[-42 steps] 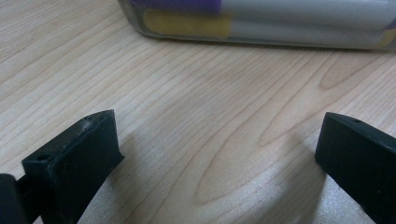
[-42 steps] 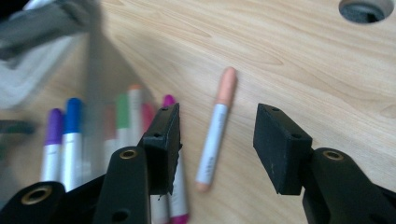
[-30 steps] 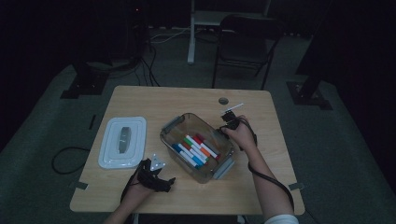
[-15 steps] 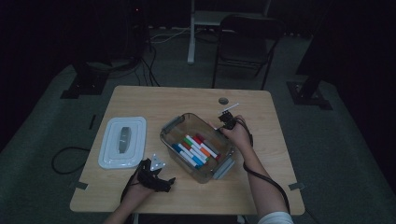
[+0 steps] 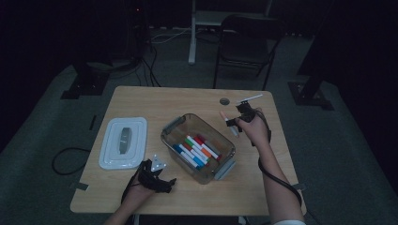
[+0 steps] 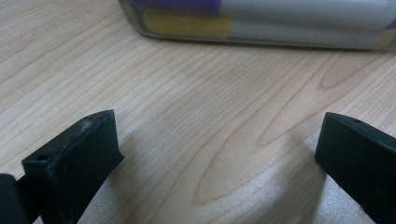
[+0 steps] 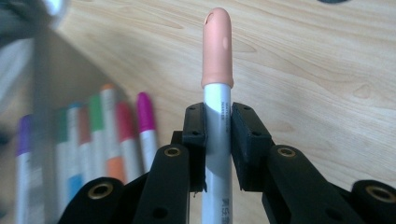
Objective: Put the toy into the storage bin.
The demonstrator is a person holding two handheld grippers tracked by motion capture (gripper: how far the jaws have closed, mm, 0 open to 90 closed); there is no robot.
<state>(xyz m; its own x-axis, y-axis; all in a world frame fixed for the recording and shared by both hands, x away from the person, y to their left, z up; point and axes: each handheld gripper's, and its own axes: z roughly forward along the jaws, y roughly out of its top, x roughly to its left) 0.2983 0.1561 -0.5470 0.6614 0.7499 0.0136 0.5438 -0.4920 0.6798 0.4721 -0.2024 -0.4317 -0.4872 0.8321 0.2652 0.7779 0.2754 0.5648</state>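
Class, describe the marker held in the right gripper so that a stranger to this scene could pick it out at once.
Start at the wooden table and find the clear plastic box of markers near its middle. Just right of the box, the right gripper is shut on one marker. It alone has a pale peach cap and is outside the box, unlike the vivid-capped markers lying inside.

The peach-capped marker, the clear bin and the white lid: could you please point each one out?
peach-capped marker (image 7: 217, 46), right gripper view, on its cap.
clear bin (image 5: 174, 123), high view, on its grey handle.
white lid (image 5: 110, 149), high view, on its flat top.
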